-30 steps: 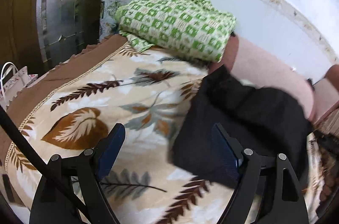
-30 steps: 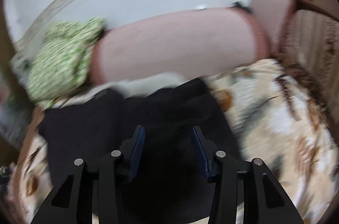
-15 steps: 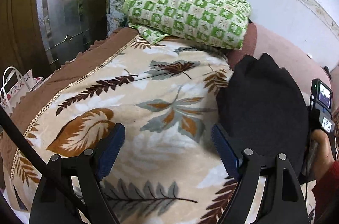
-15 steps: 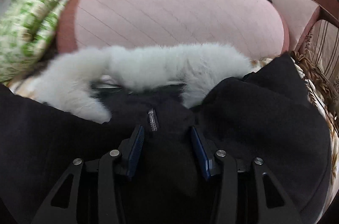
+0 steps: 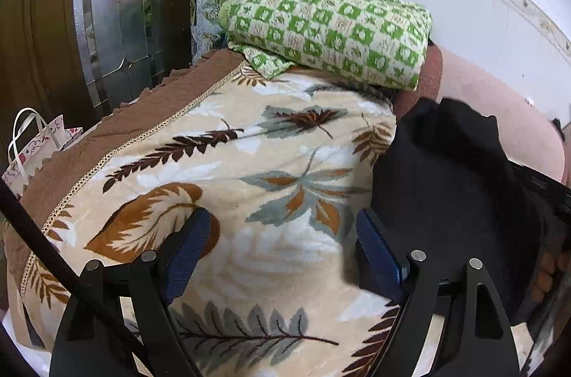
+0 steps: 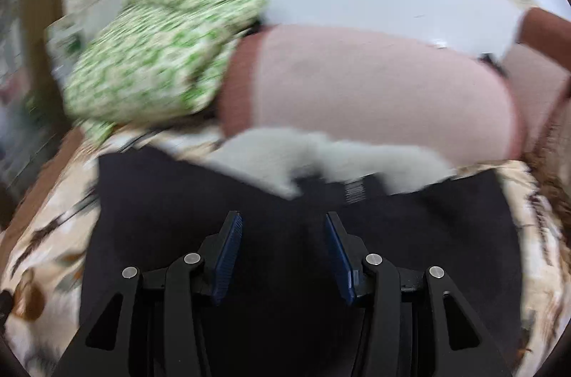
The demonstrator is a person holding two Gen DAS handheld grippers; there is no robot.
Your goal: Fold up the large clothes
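Two grippers held over a black coat lying on a leaf-print blanket.

The left gripper (image 5: 282,245) hovers above the blanket (image 5: 221,162), fingers wide apart and holding nothing; the coat (image 5: 449,184) lies to its right. The right gripper (image 6: 283,248) is over the middle of the coat (image 6: 285,270), fingers apart and holding nothing; this view is blurred. A white fur collar (image 6: 321,159) lies at the coat's far edge, near a pink cushion (image 6: 374,91). A green checked cloth (image 5: 332,20) sits far left.

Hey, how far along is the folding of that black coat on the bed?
Done: the black coat lies spread on the leaf-print blanket, white fur collar uppermost. In hand: nothing; the right tool and left tool are open. Left: every fold.
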